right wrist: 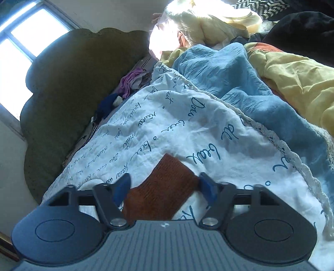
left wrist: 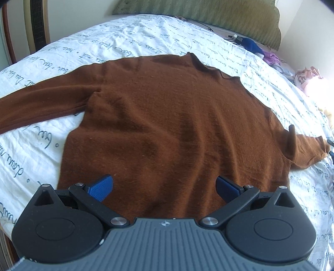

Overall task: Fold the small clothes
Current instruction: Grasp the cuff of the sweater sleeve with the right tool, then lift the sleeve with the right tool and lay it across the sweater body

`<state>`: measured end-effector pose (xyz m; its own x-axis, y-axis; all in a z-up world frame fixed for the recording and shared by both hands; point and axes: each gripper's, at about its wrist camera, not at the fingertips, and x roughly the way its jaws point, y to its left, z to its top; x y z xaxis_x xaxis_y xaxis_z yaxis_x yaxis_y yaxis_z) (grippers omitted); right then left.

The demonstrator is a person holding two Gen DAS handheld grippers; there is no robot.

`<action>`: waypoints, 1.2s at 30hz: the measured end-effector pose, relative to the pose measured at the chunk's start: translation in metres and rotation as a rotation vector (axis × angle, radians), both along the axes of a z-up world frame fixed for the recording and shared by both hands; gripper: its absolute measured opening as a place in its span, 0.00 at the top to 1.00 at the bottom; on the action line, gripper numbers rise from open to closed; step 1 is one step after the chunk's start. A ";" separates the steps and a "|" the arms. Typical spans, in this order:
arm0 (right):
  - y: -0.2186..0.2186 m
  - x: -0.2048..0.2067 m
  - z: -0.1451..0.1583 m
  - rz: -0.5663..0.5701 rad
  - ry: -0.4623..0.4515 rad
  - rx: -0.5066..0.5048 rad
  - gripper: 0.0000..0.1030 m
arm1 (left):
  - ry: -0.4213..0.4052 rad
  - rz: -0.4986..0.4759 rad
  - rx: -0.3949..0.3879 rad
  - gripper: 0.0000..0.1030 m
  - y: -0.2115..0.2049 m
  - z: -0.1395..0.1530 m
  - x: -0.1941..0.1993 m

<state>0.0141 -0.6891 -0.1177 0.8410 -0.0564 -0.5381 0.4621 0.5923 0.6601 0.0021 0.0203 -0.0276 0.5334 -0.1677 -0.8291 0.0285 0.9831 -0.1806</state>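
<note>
A brown sweater [left wrist: 167, 114] lies flat on the white bedsheet [left wrist: 125, 37] printed with script, one sleeve stretched left, the other right. My left gripper [left wrist: 165, 185] hovers open over the sweater's near hem, with nothing between its blue pads. At the far right edge of the left wrist view a dark finger [left wrist: 291, 135] of the right gripper stands on the right sleeve. In the right wrist view my right gripper [right wrist: 165, 185] straddles that sleeve's cuff [right wrist: 167, 166]. The jaws stand partly apart, and the cuff lies flat and unbunched between the pads.
A green padded headboard [left wrist: 208, 14] runs along the far side. Loose clothes are heaped to the right: blue cloth [right wrist: 240, 83], yellow cloth [right wrist: 296, 77], a pale bundle [right wrist: 198, 23], purple fabric [right wrist: 131, 81]. A chair back [left wrist: 35, 25] stands at the left. A window [right wrist: 20, 45] is beside the headboard.
</note>
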 end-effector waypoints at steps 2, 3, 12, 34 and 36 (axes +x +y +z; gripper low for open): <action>-0.002 0.001 -0.003 0.040 -0.011 0.028 0.81 | 0.006 -0.011 -0.010 0.00 -0.005 0.000 0.003; -0.001 -0.001 -0.003 0.037 -0.013 0.032 0.87 | 0.007 -0.014 -0.013 0.00 -0.006 0.000 0.003; 0.004 -0.033 0.030 -0.005 -0.072 -0.050 0.93 | 0.014 -0.043 -0.020 0.00 -0.006 0.000 -0.005; -0.029 -0.140 0.054 -0.248 0.062 -0.191 0.93 | 0.016 -0.038 -0.082 0.00 0.021 0.007 -0.026; -0.032 -0.150 0.043 -0.272 0.084 -0.177 0.93 | 0.021 -0.042 -0.078 0.00 0.022 0.006 -0.028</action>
<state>-0.1362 -0.7207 -0.0744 0.7357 -0.3714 -0.5664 0.6671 0.5418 0.5112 -0.0263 0.0426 -0.0215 0.5069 -0.2542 -0.8236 0.0647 0.9640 -0.2578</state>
